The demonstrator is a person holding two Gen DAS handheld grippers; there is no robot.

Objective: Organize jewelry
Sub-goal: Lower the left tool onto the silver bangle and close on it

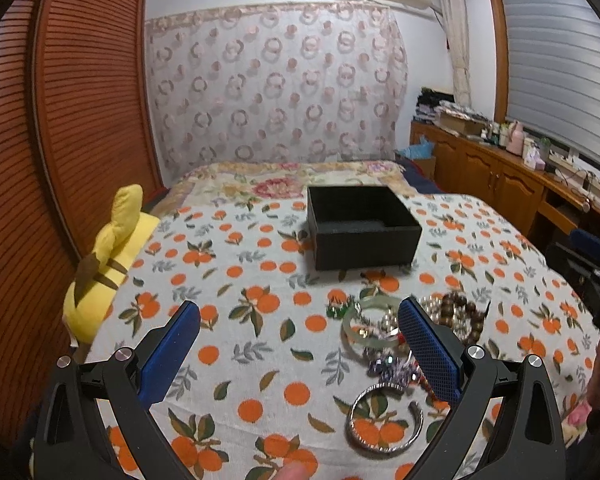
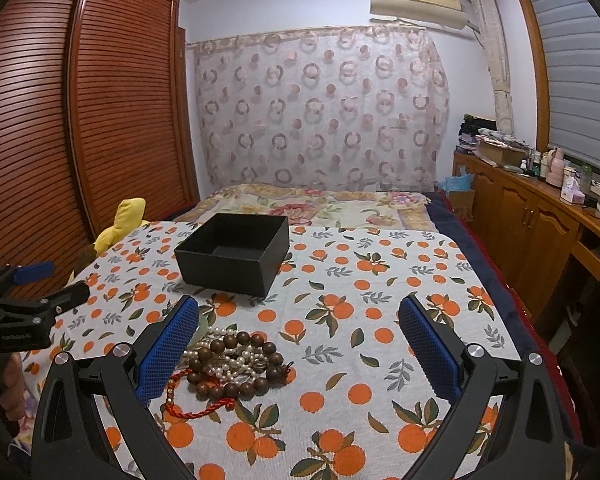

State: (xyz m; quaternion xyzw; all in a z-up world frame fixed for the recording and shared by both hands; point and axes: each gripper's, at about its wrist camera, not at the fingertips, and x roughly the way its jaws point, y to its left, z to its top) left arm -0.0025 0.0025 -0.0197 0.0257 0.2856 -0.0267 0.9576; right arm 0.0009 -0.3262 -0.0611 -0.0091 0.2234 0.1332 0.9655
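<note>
I have both tools spread wide with nothing between their pads. Ahead of my left tool (image 1: pixel 299 322) sits the black box (image 1: pixel 362 226), lid off, on the orange-print cloth (image 1: pixel 236 280) covering the tabletop. The jewelry pile lies by that tool's right finger: a pale green bangle (image 1: pixel 360 322), a silver bangle (image 1: pixel 384 420) nearer me, and purple pieces (image 1: pixel 392 364) between them. From my right tool (image 2: pixel 299 322), the wooden bead bracelet (image 2: pixel 236 364) and pearl strand (image 2: pixel 220 356) lie just beside its left finger, with a red cord (image 2: pixel 200 412) trailing toward me.
</note>
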